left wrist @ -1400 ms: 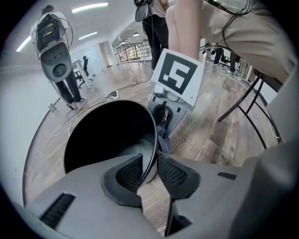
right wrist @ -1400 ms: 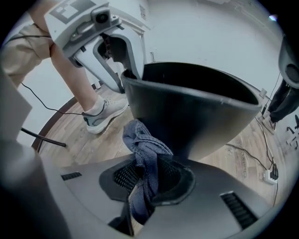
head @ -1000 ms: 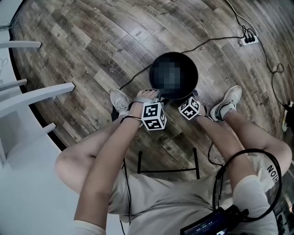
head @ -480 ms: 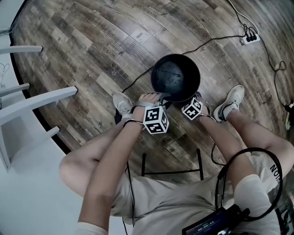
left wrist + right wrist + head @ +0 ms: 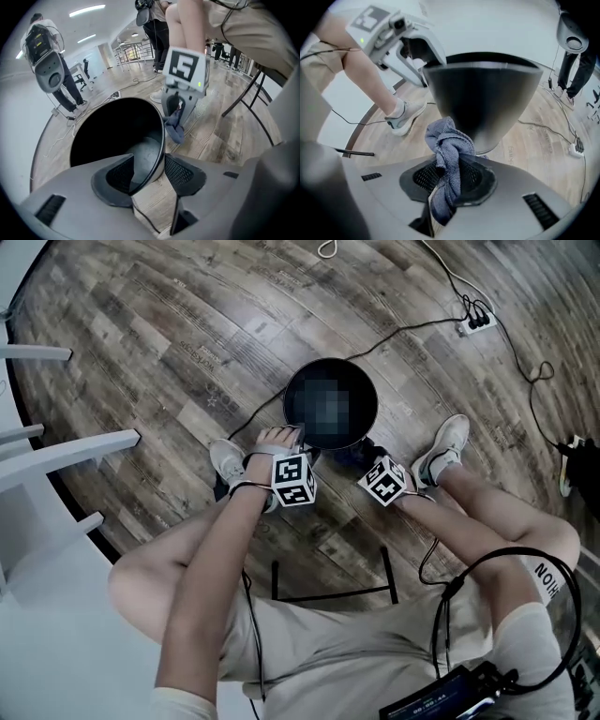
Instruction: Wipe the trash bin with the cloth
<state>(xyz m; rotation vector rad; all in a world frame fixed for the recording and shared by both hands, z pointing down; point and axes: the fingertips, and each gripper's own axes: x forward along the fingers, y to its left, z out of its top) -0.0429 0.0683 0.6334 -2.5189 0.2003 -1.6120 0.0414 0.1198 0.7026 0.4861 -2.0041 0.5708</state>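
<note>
Trash bin (image 5: 487, 98): black, round, upright on the wooden floor (image 5: 169, 352); it stands just ahead of the person's shoes (image 5: 228, 463)
Left gripper (image 5: 147, 174): at the bin's near rim; jaws wide apart, having just been opening; the thin rim runs between the pads, with neither pad pressing on it
Right gripper (image 5: 450, 180): jaws closed tight on the cloth; held low beside the bin's outer wall
Cloth (image 5: 447, 150): blue-grey, bunched and knotted, sticking up out of the right gripper; close against the bin's wall, contact not clear
</note>
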